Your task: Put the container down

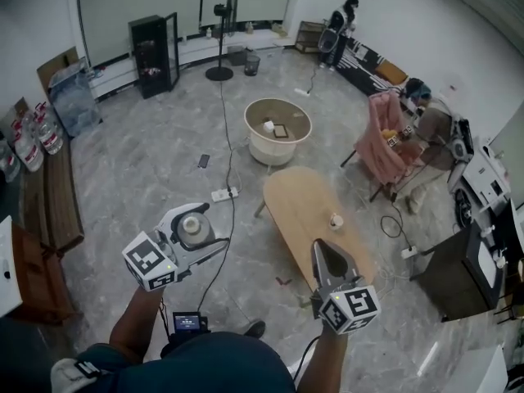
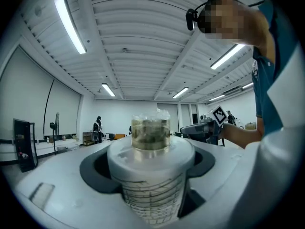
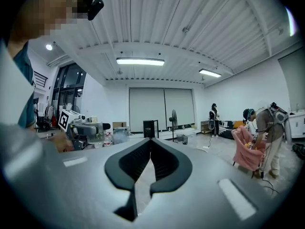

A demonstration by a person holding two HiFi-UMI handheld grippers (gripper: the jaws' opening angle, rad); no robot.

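Observation:
My left gripper (image 1: 193,223) is shut on a white container (image 2: 150,185) with printed grid lines and a clear, yellowish top (image 2: 150,133). The container stands upright between the curved jaws, held in the air above the grey floor. My right gripper (image 1: 320,246) is shut with nothing between its jaws (image 3: 149,145); it hovers over the near end of an oval wooden table (image 1: 296,203). In the right gripper view the left gripper (image 3: 85,129) with the container shows at the far left.
A small white cup (image 1: 336,220) stands on the oval table. Beyond it is a round white table (image 1: 278,129) with small items. A power strip (image 1: 223,193) and cable lie on the floor. A pink-draped chair (image 1: 386,142) stands to the right, and a person (image 1: 341,24) at the far wall.

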